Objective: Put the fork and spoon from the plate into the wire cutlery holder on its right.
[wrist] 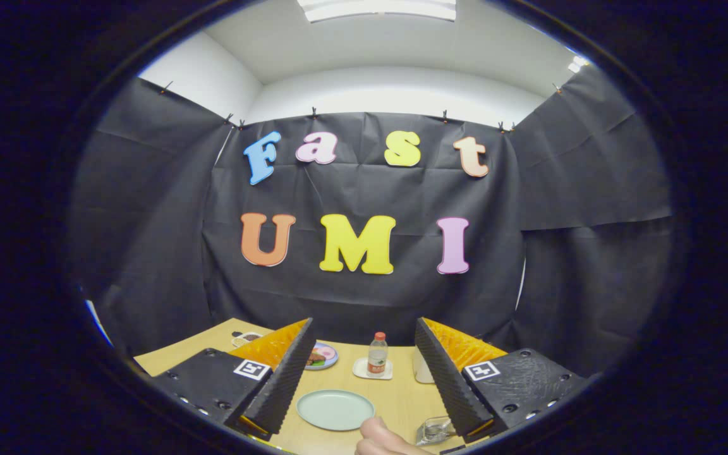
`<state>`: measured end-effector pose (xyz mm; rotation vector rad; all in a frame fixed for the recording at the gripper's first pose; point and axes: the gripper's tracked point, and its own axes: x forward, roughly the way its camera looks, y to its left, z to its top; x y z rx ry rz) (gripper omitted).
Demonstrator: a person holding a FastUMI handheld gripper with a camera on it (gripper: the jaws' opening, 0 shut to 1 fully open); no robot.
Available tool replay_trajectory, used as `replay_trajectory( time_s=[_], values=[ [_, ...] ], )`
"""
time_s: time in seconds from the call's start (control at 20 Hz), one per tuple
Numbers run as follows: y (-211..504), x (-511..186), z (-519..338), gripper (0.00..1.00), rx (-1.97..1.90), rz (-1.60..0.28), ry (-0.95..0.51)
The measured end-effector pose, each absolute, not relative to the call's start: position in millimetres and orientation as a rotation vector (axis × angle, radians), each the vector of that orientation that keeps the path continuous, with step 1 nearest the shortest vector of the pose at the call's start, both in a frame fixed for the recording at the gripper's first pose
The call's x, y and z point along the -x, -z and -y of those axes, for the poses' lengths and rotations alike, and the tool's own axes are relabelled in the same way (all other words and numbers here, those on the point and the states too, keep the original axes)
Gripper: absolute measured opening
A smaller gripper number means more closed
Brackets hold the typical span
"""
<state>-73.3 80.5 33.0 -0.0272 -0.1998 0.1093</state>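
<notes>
Tool [363,379] fingers spread wide, round smooth plate [335,409] between (possibly ceramic)

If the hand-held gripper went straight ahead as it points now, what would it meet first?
Probably the small bottle on its coaster, beyond the open hand-held gripper; the pale green plate lies lower between the fingers. Depth is unclear.

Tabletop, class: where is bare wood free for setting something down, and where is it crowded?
Bare wood lies between the pale green plate and the bottle on its coaster, ahead of the open hand-held gripper. Crowded: a hand and a clear glass item beside the plate.
</notes>
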Motion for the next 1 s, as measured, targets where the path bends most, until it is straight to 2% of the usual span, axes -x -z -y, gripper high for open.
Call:
replay_trajectory(
  time_s=[1.0],
  values=[
    [-16, 70, -39, 0.95, 0.058, 0.163, -0.233]
  ],
)
